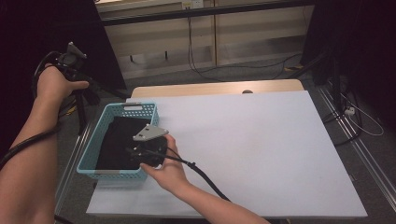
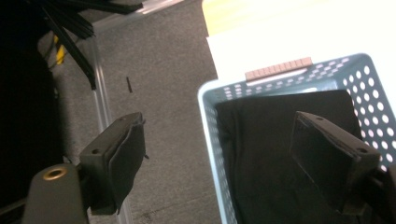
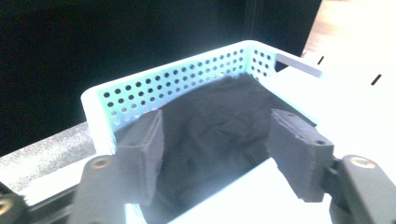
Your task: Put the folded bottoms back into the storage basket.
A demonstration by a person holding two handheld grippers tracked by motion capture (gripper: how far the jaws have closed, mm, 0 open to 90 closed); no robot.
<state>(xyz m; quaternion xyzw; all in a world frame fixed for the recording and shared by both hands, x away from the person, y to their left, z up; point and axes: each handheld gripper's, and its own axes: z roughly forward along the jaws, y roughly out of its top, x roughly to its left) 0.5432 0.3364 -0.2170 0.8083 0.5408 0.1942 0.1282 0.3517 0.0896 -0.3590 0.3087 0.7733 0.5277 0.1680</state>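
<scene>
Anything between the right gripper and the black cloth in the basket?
Nothing visible. The right gripper hangs open above the black cloth inside the blue basket; the gap between its fingers shows just cloth.

Perforated pale-blue plastic basket (image 1: 95, 148); crumpled matt black cloth (image 1: 116, 140) inside; smooth white tabletop (image 1: 252, 149).

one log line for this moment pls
left gripper: open, empty, off table's left | right gripper: open, empty, over basket | black cloth: lying in basket | table: white top
</scene>
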